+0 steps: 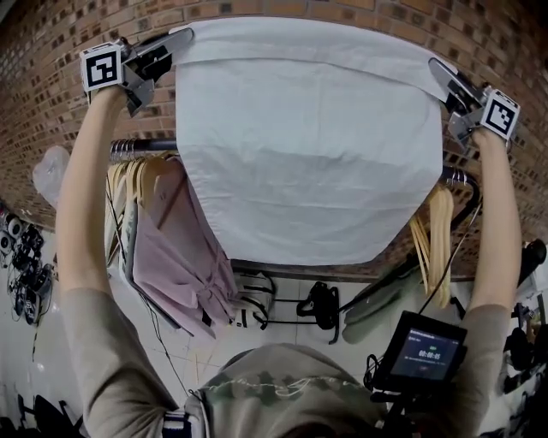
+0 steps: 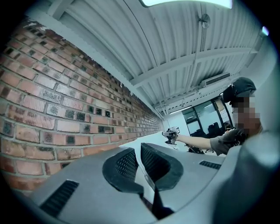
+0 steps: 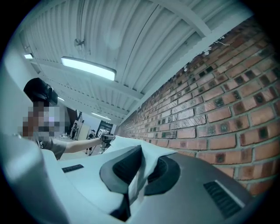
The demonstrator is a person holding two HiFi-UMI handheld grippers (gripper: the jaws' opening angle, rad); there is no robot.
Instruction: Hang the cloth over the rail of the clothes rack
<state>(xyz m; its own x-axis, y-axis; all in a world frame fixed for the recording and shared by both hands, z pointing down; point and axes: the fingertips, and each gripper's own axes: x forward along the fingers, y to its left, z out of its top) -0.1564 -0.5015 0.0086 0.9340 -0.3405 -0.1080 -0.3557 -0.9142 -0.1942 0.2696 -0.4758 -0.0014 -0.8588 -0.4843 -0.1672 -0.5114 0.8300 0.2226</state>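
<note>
1. Brick wall [image 1: 342,17] is the backdrop, behind the rail [image 1: 141,145] of the clothes rack. It also fills one side of each gripper view.
2. One cloth [image 1: 308,145], pale and plain. Its top edge is stretched out flat, higher in the head view than the rail. The rest hangs down across the rail's middle and hides that stretch. Can't tell whether it touches the rail.
3. Two grippers, one per top corner of the cloth, both above the rail.
4. Left gripper [image 1: 175,41]: jaws clenched on the cloth corner. In the left gripper view the fabric is pinched between the pads [image 2: 129,164].
5. Right gripper [image 1: 437,68]: same, jaws clamped on the other corner, fabric running out between the pads [image 3: 127,168].
6. Two bare arms are raised, one at each end of the rail.
7. Two bunches of wooden hangers hang on the rail: a left bunch [image 1: 128,184] and a right bunch [image 1: 432,227]. Can't count the hangers in either bunch.
8. One pink garment [image 1: 184,257] hangs from the rail's left part, beside the cloth.
9. Below the rail, one black bag [image 1: 318,306] sits on the floor.
10. One small lit screen [image 1: 424,351] sits near the person's chest, well below the rail's right end.
</note>
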